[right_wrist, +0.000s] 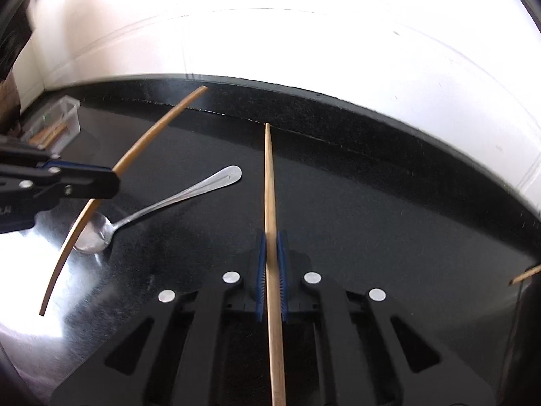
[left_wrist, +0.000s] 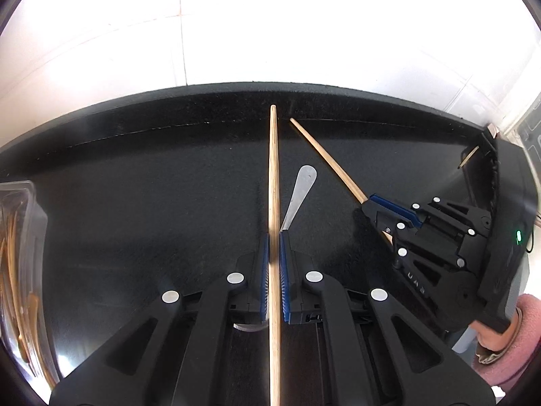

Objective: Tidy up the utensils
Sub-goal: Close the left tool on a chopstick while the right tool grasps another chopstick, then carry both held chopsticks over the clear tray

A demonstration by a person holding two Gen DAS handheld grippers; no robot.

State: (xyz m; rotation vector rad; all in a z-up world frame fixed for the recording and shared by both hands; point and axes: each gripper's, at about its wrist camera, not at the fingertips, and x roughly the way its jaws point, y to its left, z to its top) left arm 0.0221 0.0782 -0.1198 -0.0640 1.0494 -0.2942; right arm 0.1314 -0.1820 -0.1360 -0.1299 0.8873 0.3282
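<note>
Two pale wooden chopsticks are lifted off the black table (right_wrist: 372, 203), one (left_wrist: 274, 186) clamped in the left gripper (left_wrist: 274, 237), the other (right_wrist: 270, 186) in the right gripper (right_wrist: 271, 237). A steel spoon (right_wrist: 162, 208) lies flat on the table, bowl up, under the left chopstick.

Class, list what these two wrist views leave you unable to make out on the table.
- Spoon bowl: left wrist view, hidden behind left gripper and its chopstick.
- Clear container contents: left view, cut by edge, blurred.
- Extra stick: right view, mostly cut off at the edge.
- Right gripper's chopstick: rear end off-frame.
</note>
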